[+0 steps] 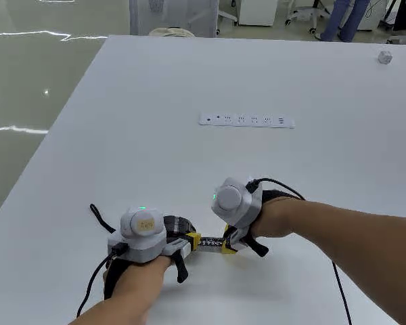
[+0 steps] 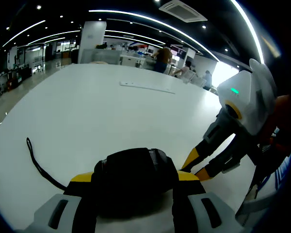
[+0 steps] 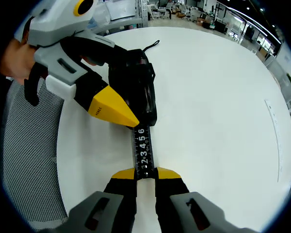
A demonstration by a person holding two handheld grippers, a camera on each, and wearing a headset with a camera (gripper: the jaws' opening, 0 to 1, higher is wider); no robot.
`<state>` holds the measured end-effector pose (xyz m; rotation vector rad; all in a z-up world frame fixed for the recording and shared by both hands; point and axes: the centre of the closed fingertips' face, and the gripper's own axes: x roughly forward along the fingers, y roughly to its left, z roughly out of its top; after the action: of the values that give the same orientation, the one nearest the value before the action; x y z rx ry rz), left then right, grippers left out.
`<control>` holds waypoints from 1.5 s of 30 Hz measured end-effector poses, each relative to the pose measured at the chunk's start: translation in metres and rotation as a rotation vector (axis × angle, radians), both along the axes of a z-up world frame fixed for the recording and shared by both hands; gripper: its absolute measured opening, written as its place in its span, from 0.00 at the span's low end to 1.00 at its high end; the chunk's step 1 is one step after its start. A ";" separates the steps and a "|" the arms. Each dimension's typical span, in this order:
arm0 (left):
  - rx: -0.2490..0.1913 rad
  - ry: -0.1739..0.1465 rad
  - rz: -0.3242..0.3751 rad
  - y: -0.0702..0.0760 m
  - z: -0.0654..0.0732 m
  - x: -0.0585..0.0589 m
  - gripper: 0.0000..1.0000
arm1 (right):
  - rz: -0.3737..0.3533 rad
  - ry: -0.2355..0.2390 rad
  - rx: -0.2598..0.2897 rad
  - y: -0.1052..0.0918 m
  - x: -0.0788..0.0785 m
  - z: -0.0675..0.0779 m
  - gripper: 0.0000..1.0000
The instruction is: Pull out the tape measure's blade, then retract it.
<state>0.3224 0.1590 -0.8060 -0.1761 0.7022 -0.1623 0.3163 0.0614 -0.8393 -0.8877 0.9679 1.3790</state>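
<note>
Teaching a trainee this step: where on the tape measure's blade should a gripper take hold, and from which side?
Take the blade at its free tip, end-on from the side opposite the case, jaws flanking it. It runs straight out of the case, so pulling follows its line; the right gripper pinches it there.

The white table [image 1: 155, 101] carries a power strip [image 1: 246, 121], the tape measure [image 1: 179, 225] and a small grey object [image 1: 385, 57].

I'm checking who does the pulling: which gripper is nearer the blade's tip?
Right. The right gripper is shut on the blade at its tip; the left gripper holds the case, at the blade's other end.
</note>
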 end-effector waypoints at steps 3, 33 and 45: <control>0.000 0.000 0.001 0.000 0.000 0.000 0.59 | -0.001 -0.001 0.001 0.002 0.000 0.000 0.13; -0.003 -0.001 -0.001 0.001 0.000 0.001 0.59 | -0.010 0.003 0.025 0.016 -0.002 0.001 0.13; -0.006 -0.001 -0.001 0.001 0.000 0.001 0.59 | -0.003 0.000 0.027 0.023 -0.002 0.000 0.13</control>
<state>0.3232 0.1598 -0.8063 -0.1816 0.7012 -0.1652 0.3142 0.0845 -0.8390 -0.8657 0.9481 1.3871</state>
